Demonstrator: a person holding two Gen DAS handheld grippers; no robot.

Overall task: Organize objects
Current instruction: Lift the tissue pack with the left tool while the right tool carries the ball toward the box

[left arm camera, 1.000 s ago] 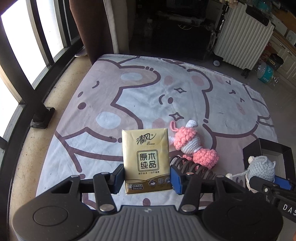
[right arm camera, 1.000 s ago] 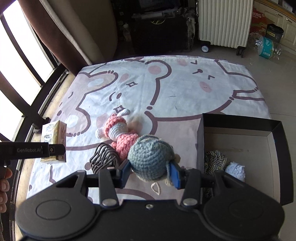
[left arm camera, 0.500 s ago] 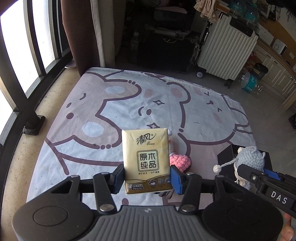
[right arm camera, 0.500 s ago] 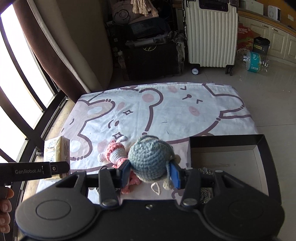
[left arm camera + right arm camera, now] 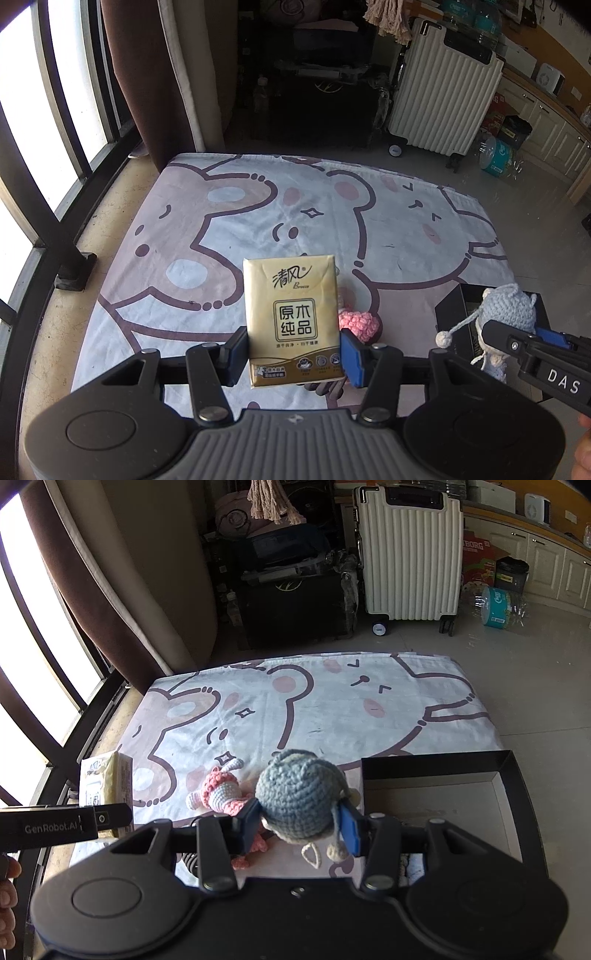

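My left gripper [image 5: 293, 356] is shut on a gold tissue pack [image 5: 293, 317] and holds it upright high above the mat; the pack also shows in the right wrist view [image 5: 107, 781]. My right gripper [image 5: 301, 829] is shut on a grey-blue crochet doll [image 5: 301, 799], held above the mat beside the black box [image 5: 513, 775]; the doll also shows in the left wrist view [image 5: 508, 314]. A pink crochet doll [image 5: 221, 794] lies on the mat below, partly hidden behind the pack in the left wrist view [image 5: 360, 323].
A bear-print mat [image 5: 332, 709] covers the floor. The open black box at its right edge holds small yarn items [image 5: 413, 864]. A white suitcase [image 5: 410, 550], dark bags, a curtain and window bars stand beyond the mat. A dark striped item [image 5: 190, 864] lies under my right gripper.
Both grippers have risen well above the mat with their objects still held. The view now takes in more of the room, and the mat looks smaller.
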